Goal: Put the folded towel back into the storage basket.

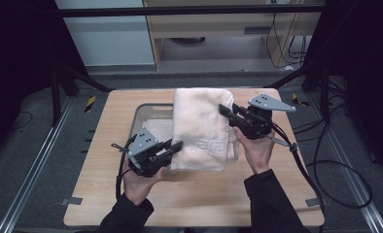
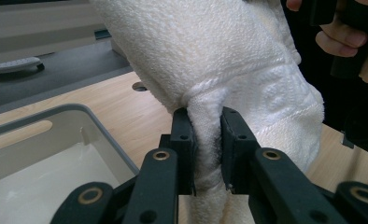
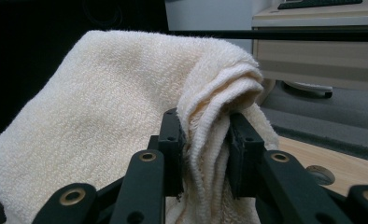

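Observation:
A folded cream towel (image 1: 199, 127) hangs lifted over a clear plastic bin (image 1: 148, 114) on the wooden table (image 1: 194, 194). My left gripper (image 1: 177, 145) is shut on the towel's near left corner; in the left gripper view the jaws pinch a thick bunch of the towel (image 2: 229, 60), gripper (image 2: 206, 140). At the far right edge, my right gripper (image 1: 224, 110) is shut on the towel too. In the right gripper view several folded layers of the towel (image 3: 112, 93) sit squeezed between the jaws of the gripper (image 3: 204, 140).
The bin's grey rim (image 2: 56, 114) lies below and left of the towel. A round hole (image 3: 320, 174) is in the tabletop. Dark floor, metal rails (image 1: 39, 160) and cables (image 1: 335, 165) surround the table; a wooden cabinet (image 1: 218, 24) stands behind.

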`<action>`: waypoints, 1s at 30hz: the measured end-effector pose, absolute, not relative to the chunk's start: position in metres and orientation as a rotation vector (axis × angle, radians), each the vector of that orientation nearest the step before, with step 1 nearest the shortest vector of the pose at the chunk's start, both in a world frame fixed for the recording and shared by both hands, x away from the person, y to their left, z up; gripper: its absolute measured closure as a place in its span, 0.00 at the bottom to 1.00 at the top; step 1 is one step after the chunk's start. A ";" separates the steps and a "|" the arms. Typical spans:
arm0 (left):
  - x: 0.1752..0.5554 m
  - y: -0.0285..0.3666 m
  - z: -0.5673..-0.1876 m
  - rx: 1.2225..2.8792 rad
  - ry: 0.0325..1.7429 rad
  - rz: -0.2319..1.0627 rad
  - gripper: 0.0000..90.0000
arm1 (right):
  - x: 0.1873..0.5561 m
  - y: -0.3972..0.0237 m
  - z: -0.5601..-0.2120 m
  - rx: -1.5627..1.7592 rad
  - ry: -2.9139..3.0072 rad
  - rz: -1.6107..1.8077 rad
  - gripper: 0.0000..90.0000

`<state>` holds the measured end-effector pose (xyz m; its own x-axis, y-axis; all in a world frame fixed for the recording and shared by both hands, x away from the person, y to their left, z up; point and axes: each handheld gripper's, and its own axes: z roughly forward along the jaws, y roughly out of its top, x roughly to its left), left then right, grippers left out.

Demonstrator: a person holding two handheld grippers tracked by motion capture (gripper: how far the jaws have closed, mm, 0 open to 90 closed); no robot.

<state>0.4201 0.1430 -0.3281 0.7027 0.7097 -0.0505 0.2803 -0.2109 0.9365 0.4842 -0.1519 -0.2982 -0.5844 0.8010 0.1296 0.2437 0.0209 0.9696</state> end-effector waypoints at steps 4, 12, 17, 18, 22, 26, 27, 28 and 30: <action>0.420 0.149 -0.327 1.780 0.791 0.485 0.85 | 0.487 -0.145 -0.296 1.054 1.847 1.597 0.79; 0.420 0.163 -0.323 1.749 0.808 0.493 0.85 | 0.491 -0.131 -0.292 1.046 1.851 1.607 0.79; 0.419 0.172 -0.319 1.731 0.815 0.504 0.85 | 0.494 -0.121 -0.288 1.034 1.853 1.609 0.79; 0.419 0.174 -0.318 1.725 0.815 0.508 0.85 | 0.494 -0.119 -0.287 1.031 1.851 1.611 0.79; 0.418 0.181 -0.314 1.710 0.822 0.514 0.85 | 0.496 -0.111 -0.282 1.023 1.854 1.611 0.79; 0.418 0.189 -0.312 1.702 0.829 0.526 0.85 | 0.499 -0.103 -0.280 1.016 1.859 1.615 0.78; 0.418 0.191 -0.312 1.697 0.836 0.527 0.85 | 0.500 -0.101 -0.280 1.012 1.859 1.616 0.78; 0.419 0.193 -0.311 1.695 0.838 0.527 0.85 | 0.501 -0.099 -0.279 1.013 1.861 1.617 0.78; 0.419 0.197 -0.311 1.689 0.844 0.532 0.85 | 0.502 -0.094 -0.279 1.009 1.865 1.619 0.78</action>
